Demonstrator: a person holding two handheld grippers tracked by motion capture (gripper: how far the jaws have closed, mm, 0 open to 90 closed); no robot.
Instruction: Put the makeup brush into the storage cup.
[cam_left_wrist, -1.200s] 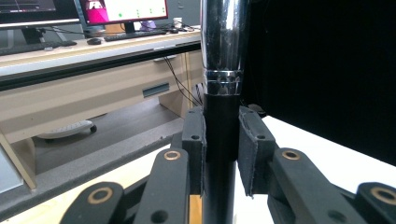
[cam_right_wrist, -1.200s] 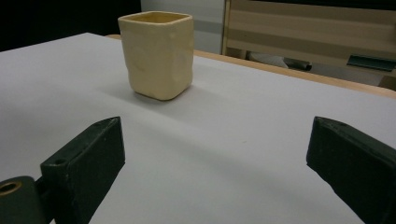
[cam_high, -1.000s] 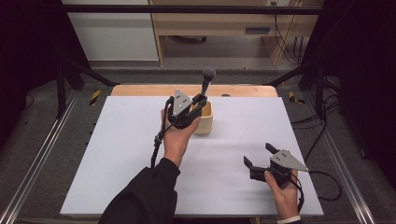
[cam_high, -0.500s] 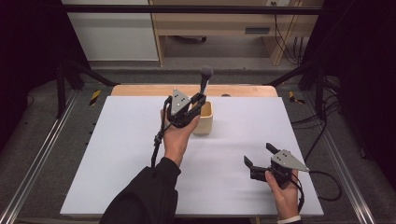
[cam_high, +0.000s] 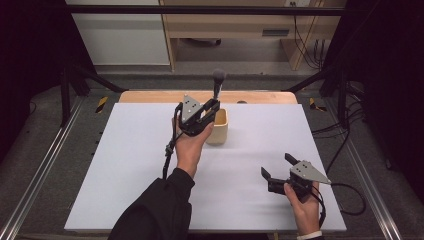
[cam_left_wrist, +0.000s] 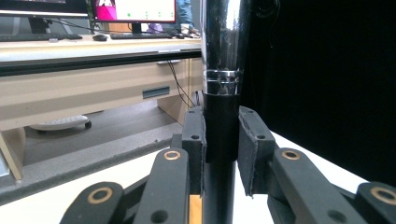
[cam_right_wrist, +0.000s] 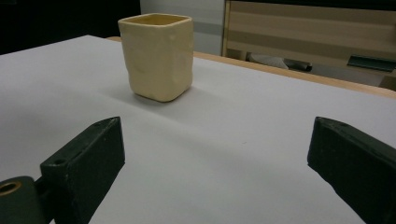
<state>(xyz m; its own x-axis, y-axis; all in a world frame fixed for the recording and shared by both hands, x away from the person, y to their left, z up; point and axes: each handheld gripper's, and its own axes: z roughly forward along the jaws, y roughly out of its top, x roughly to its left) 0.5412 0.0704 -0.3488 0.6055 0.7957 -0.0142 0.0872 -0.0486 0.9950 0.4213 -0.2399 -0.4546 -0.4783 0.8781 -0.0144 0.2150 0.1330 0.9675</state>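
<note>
A brush (cam_high: 217, 85) with a black handle, chrome collar and dark bristle head stands nearly upright, bristles up. My left gripper (cam_high: 212, 107) is shut on its handle, right above the near-left rim of a cream square cup (cam_high: 220, 131). In the left gripper view the black pads (cam_left_wrist: 194, 140) press the brush (cam_left_wrist: 221, 70) from both sides in the left gripper (cam_left_wrist: 221, 140). Its lower end is hidden, so I cannot tell whether it reaches into the cup. My right gripper (cam_high: 277, 166) rests open at the front right, with the cup (cam_right_wrist: 156, 56) beyond the right gripper (cam_right_wrist: 215, 140).
The white table top (cam_high: 125, 165) lies on a wooden board (cam_high: 150, 96) that shows along the far edge. Metal rails (cam_high: 40, 170) run down both sides. A cable (cam_high: 350, 197) trails from the right gripper. A wooden desk (cam_high: 235, 25) stands behind the table.
The brush has turned slightly more upright, its head shifting a little to the left. The right gripper has stayed in place.
</note>
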